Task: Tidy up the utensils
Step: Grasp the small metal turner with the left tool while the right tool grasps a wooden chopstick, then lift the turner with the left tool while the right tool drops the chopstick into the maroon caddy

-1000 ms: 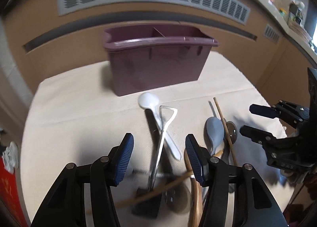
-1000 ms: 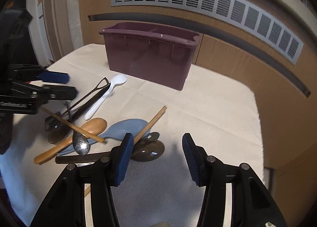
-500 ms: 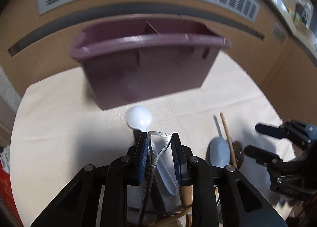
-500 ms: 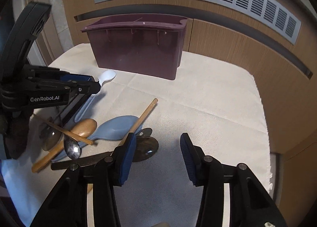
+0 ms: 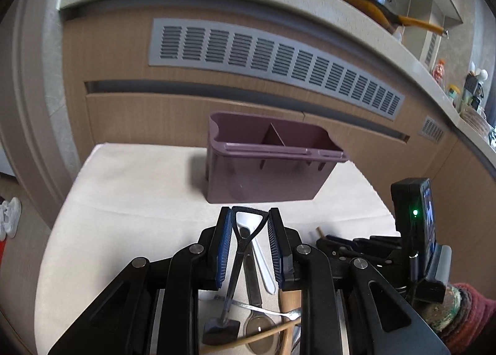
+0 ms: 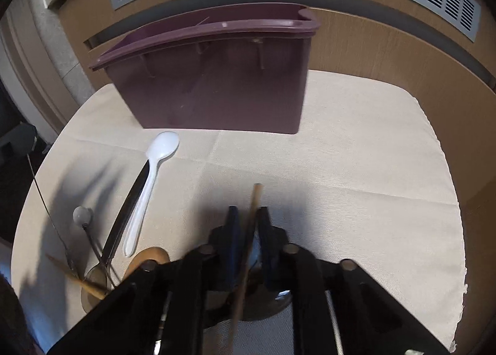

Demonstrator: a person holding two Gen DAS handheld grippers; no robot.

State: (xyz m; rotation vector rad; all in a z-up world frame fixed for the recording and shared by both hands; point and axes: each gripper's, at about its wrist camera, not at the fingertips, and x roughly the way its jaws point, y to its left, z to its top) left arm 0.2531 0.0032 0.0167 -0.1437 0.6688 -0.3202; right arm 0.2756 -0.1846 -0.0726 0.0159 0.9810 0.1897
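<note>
Clamped between the blue pads of the left gripper (image 5: 250, 242) is a dark metal utensil with a triangular loop handle (image 5: 245, 232); its working end hangs free below, so it is judged to be lifted clear of the pile. The loop is pinched across its width, which keeps the tool from swinging sideways. Beneath it, on the cream cloth (image 5: 130, 200), the remaining utensils are left in a heap: a white plastic spoon (image 6: 148, 181), a wooden spoon (image 6: 148, 257) and a thin wooden stick (image 6: 77, 277) are crossed over one another.

To the right, the jaws of the right gripper (image 6: 248, 231) have just been closing and are now drawn together on a wooden chopstick (image 6: 254, 203), which is held along the fingers with its tip pointing away. That grip is judged slight, since the stick is thin and could pivot.

Farther off, the purple caddy (image 5: 266, 175) stands upright near the far edge of the cloth, against the wooden cabinet front (image 5: 139, 119). Its two compartments, split by a central divider, appear empty, so both held pieces are presumably meant to be dropped in there.
</note>
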